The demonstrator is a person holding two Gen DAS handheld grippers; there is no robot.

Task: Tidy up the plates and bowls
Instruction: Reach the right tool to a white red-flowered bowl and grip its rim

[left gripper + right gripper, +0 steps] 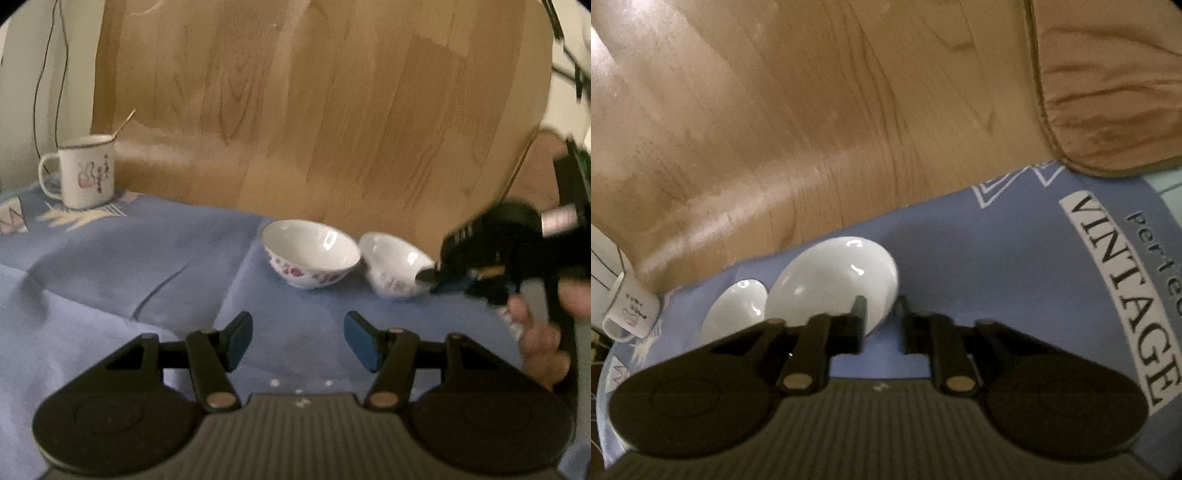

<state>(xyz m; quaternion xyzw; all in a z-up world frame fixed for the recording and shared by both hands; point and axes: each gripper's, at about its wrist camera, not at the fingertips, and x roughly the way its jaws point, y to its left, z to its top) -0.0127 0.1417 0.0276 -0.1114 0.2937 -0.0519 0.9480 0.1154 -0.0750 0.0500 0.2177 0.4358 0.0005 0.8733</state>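
On the far left of the left wrist view a white mug (86,171) with a small drawing stands upright on the blue cloth (110,273), and a thin stick leans out of it. Behind the cloth is a large wooden board (314,110).

Near the middle, the first bowl (310,253) stands upright on the cloth. It is white inside, with a red flower pattern on its outer wall. Just beside it, on its right, is the second bowl (395,264), of the same kind but tilted. Whether the two rims touch I cannot tell.

In front of the bowls, the left gripper (298,341) hangs over bare cloth. Its jaws stand apart and nothing is between the blue pads (360,345).

On the right, the right gripper (430,278) reaches the right side of the rim of the second bowl. A hand (543,347) holds its handle. In the right wrist view the right gripper (881,314) has one finger inside the second bowl (834,280) and the other outside, with the rim between them. The jaws are narrow and clenched on this rim. The first bowl (737,310) is left of it there, and the mug (631,312) is at the left edge. The cloth (997,240) carries the printed word "VINTAGE" on the right.
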